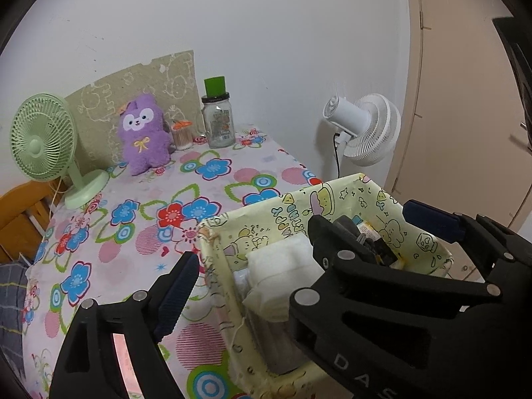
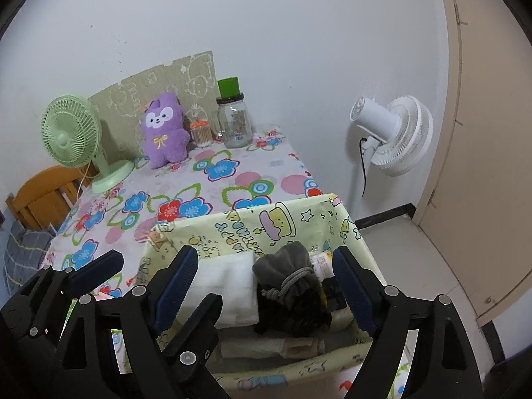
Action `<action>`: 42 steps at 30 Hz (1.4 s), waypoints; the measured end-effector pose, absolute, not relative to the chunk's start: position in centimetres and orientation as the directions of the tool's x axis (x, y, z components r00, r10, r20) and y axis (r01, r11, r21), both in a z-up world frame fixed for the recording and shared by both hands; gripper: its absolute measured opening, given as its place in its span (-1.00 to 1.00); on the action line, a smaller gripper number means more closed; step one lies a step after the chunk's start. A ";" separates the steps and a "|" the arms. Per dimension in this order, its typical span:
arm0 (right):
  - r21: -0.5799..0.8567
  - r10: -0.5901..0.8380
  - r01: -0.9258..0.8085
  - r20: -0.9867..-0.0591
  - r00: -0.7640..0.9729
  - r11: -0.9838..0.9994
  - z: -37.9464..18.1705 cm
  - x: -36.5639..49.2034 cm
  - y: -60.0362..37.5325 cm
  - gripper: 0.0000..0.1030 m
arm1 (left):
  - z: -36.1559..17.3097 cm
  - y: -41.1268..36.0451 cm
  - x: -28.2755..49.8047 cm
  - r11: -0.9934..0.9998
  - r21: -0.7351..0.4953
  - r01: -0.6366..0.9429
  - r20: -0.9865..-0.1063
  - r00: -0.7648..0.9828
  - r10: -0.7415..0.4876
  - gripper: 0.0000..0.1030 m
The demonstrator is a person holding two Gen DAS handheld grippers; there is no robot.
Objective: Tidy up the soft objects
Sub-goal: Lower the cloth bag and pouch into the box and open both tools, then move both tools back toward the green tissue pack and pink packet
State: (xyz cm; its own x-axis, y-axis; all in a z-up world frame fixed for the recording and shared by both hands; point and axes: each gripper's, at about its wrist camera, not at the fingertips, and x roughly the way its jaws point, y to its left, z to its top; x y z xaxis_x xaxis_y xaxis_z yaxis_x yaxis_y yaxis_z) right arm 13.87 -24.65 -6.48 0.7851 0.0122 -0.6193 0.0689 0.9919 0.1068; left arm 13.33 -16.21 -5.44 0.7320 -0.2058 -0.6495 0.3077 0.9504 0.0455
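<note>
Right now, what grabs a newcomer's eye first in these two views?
The purple plush toy stands upright at the back of the flowered tablecloth, between the green desk fan and a glass jar. Up front, the yellow cartoon-print basket holds white padding and a grey drawstring pouch, under both open grippers.

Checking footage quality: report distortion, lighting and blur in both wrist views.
Left wrist view: fisheye bends the door, dark vignette corners, even soft light, plush sharp. Right wrist view: same curvature and vignette, white fan casts a faint wall shadow, basket in focus.
</note>
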 end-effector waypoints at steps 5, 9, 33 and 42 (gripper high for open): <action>0.093 0.006 0.062 -0.602 0.799 0.994 -5.7 12.6 -23.5 0.66 | -4.7 -15.2 12.1 0.952 0.054 0.300 -0.634 0.747 -0.199 0.73; 0.084 -0.003 0.063 -0.580 0.814 0.994 -4.9 11.5 -22.6 0.67 | -4.1 -14.3 11.0 0.952 0.056 0.300 -0.618 0.760 -0.203 0.75; 0.063 0.026 0.008 -0.522 0.853 0.998 -3.0 6.4 -15.6 0.72 | -2.4 -7.7 6.0 0.970 0.067 0.232 -0.557 0.815 -0.157 0.80; 0.079 0.068 -0.030 -0.537 0.841 0.996 -3.8 6.5 -12.6 0.72 | -3.2 -4.7 5.6 0.981 0.059 0.184 -0.558 0.821 -0.120 0.80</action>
State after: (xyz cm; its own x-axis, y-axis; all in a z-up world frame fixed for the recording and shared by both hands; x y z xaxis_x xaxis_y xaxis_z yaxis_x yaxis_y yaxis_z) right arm 6.51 -12.57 -3.78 0.8409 0.0683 -0.5368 -0.0304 0.9964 0.0793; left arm 5.63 -4.67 -3.18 0.8211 -0.1201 -0.5580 0.1836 0.9812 0.0589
